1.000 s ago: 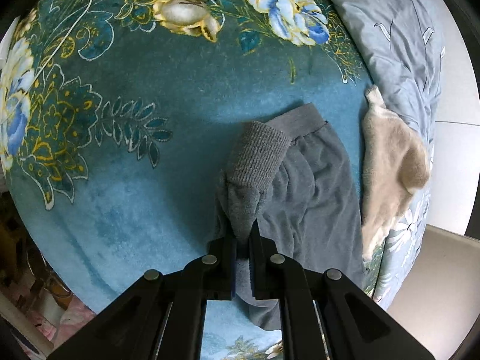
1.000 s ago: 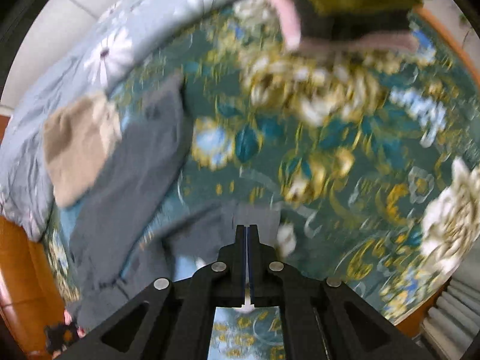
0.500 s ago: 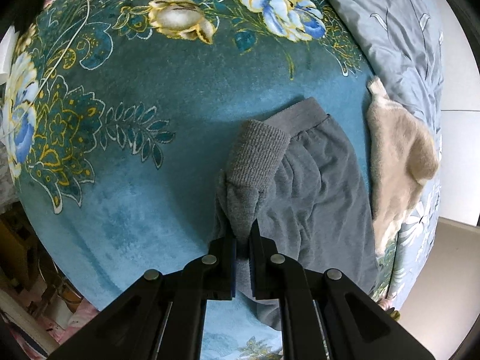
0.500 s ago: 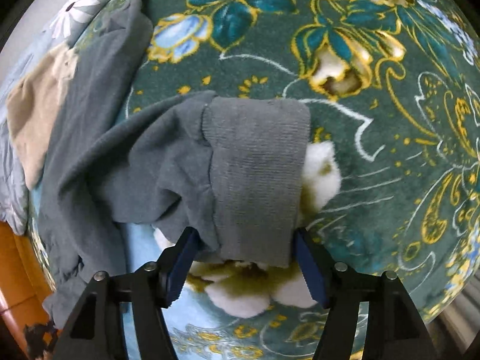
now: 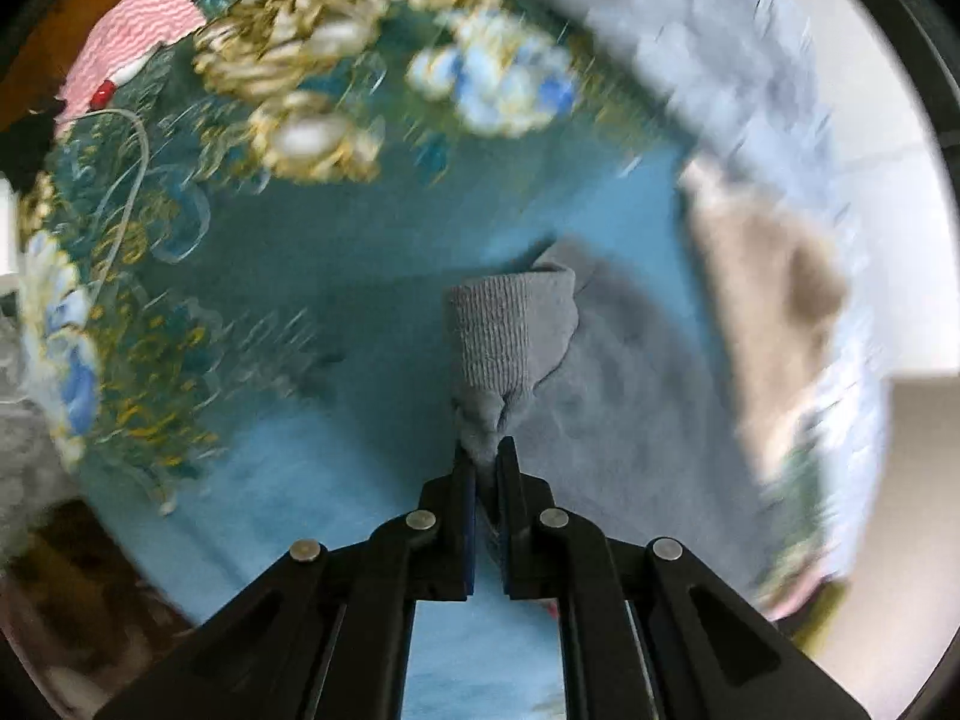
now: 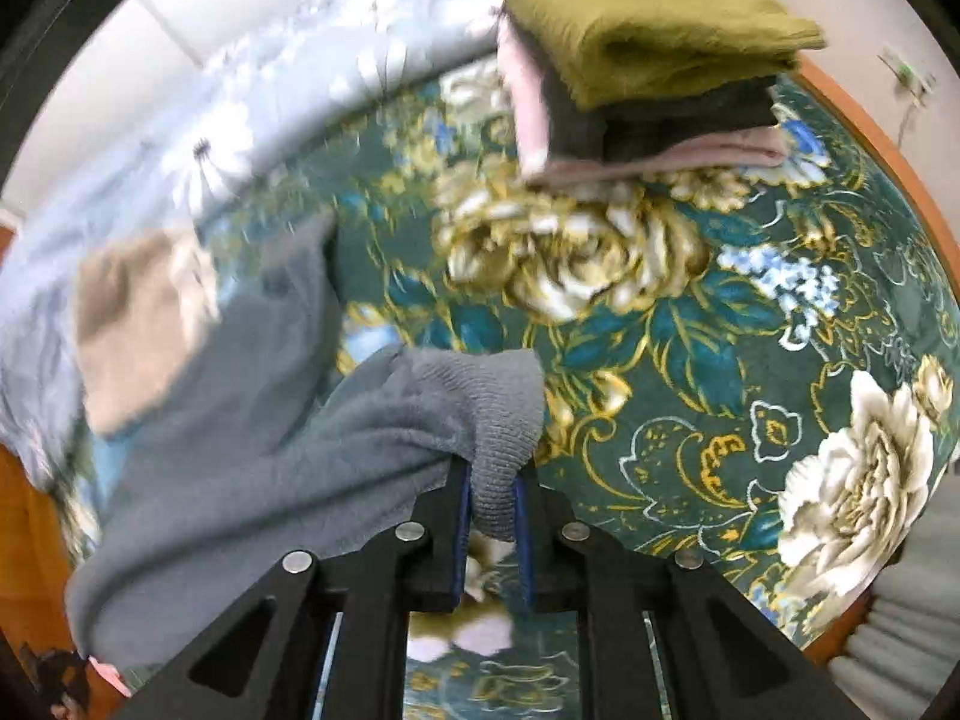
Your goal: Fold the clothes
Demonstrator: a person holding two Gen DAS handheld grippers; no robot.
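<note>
My left gripper (image 5: 487,459) pinches ribbed cuff of grey sweatpants (image 5: 618,396); my right gripper (image 6: 492,498) pinches other cuff. Pants lifted off near-left of floral blanket (image 6: 690,360). Step, I judge: carrying cuffs far toward waistband, then lay flat.

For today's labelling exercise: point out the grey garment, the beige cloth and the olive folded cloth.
grey garment (image 6: 480,396), right wrist view, ribbed cuff.
beige cloth (image 5: 774,306), left wrist view, its middle.
olive folded cloth (image 6: 648,18), right wrist view, top face.
</note>
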